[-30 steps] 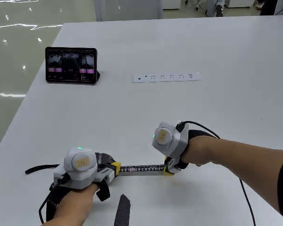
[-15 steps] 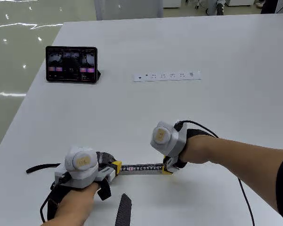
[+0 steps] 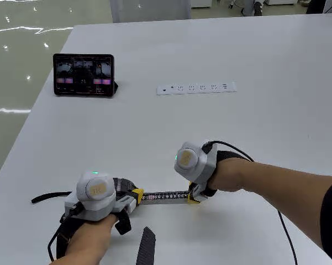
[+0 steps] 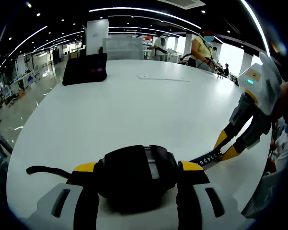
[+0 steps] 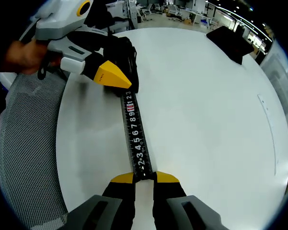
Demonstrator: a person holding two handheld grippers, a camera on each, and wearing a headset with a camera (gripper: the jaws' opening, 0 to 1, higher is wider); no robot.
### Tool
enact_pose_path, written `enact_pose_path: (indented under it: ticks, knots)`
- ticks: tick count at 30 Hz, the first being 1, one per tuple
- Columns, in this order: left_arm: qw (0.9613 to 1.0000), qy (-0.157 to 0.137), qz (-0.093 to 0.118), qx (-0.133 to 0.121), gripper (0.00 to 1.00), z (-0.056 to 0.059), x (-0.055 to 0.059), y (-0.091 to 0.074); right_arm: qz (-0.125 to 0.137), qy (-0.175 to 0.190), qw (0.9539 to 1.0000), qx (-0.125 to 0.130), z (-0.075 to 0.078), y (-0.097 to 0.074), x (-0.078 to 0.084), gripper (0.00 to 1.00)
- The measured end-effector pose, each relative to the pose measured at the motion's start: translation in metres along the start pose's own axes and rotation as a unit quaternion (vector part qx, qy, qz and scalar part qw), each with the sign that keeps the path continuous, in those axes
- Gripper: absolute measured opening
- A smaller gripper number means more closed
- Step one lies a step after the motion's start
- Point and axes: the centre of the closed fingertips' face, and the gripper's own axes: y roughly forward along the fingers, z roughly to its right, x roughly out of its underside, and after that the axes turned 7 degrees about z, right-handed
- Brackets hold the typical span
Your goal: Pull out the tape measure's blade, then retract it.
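Two tongs share the job: my right tongs (image 5: 144, 178) pinch the tip of the thin, dark, white-numbered blade (image 5: 134, 139), flat on the smooth white bench (image 3: 210, 127); my left tongs (image 4: 138, 166) clamp the rounded black tape measure case (image 4: 134, 179). If the pinch slips, I reckon the sprung blade whips home; the slick bench could let the case skid. Beyond: a flat white power strip (image 3: 196, 88), then a glossy dark tablet (image 3: 83, 75).

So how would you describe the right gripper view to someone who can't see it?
The right gripper pinches the end of a numbered blade between its yellow-tipped jaws. The blade runs across a white table to a black tape measure, which the left gripper holds at upper left. A dark tablet stands farther off.
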Motion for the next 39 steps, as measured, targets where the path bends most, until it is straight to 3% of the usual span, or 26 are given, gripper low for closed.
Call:
enact_pose_path:
  ticks: [39]
  knots:
    - [1.0000, -0.002, -0.004, 0.001, 0.61, 0.000, 0.001, -0.001, 0.012, 0.002, 0.9999, 0.003, -0.003, 0.007, -0.015, 0.09]
